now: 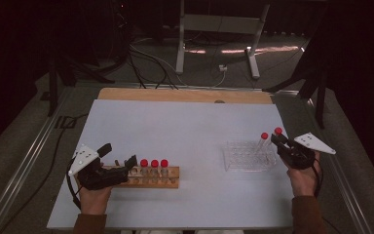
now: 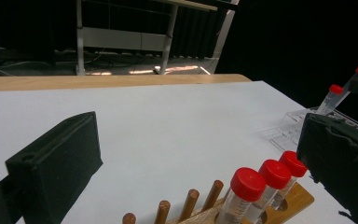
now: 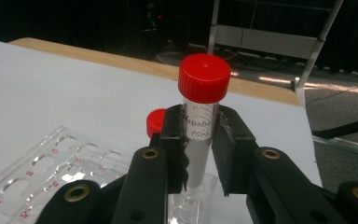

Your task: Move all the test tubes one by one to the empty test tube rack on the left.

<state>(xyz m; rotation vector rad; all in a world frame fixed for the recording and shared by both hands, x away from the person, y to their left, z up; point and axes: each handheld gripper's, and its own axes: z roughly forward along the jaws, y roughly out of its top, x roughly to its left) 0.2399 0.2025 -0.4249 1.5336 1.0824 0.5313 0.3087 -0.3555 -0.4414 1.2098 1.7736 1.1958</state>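
Observation:
A wooden rack (image 1: pixel 171 178) near the front left holds three red-capped tubes (image 1: pixel 154 166) at its right end; its left holes stand empty beside wooden pegs (image 2: pixel 189 201). My left gripper (image 1: pixel 120 156) is open at the rack's left end, its jaws wide apart (image 2: pixel 200 140) with nothing between them. At the right stands a clear plastic rack (image 1: pixel 247 157) with one red-capped tube (image 1: pixel 263 140) in it. My right gripper (image 1: pixel 276 140) is shut on a second red-capped tube (image 3: pixel 200 107), upright, with its lower end at a hole in the clear rack (image 3: pixel 51 158).
The white tabletop (image 1: pixel 185 131) has a wooden strip (image 1: pixel 185 95) along its far edge. Beyond it are a metal table frame (image 1: pixel 219 24) and cables (image 1: pixel 146 63) on the floor. Metal rails (image 1: pixel 24 156) run along both sides of the table.

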